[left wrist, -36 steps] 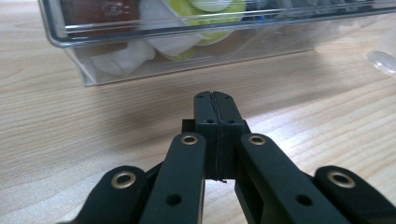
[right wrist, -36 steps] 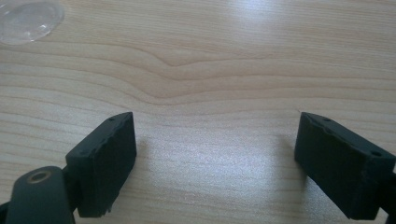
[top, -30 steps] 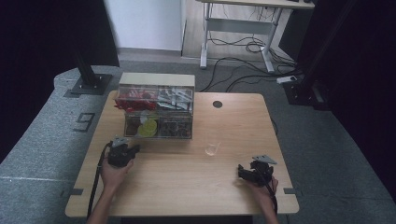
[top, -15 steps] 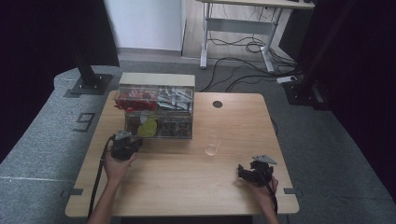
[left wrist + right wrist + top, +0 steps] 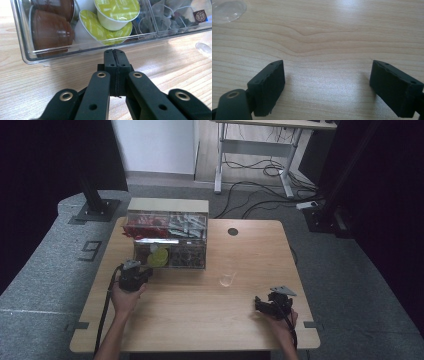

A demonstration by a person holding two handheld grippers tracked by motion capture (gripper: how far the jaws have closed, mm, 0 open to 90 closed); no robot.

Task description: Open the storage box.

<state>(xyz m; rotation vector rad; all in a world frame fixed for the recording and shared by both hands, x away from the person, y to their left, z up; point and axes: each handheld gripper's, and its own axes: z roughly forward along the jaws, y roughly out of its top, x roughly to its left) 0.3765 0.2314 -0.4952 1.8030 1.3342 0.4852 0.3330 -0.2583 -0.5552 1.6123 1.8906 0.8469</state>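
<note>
Grey carpet lies around the wooden table (image 5: pixel 200 320), with cables and a white desk frame on the floor behind it, and black stands at both far sides.

Compared with one second before, the left gripper (image 5: pixel 134 276) has moved a little toward the far edge and now stands just in front of the clear box (image 5: pixel 167 240), near its left front corner. The right gripper (image 5: pixel 272 302) has stayed at its place near the right front corner of the table. The box has not moved; it sits at the far edge, left of the middle.

A small clear lid (image 5: pixel 227 280) lies on the bare wood between the box and the right gripper.

The left gripper view tells more: the jaws are pressed fully together with nothing between them, and their tip is very near the box wall (image 5: pixel 75 50), if not touching. Behind this wall there are green-topped capsules (image 5: pixel 117 11), brown capsules (image 5: pixel 50 32) and tea bags (image 5: pixel 172 15).

The right gripper view shows its jaws wide apart above bare wood, holding nothing, with the lid (image 5: pixel 227 10) at the upper left corner.
</note>
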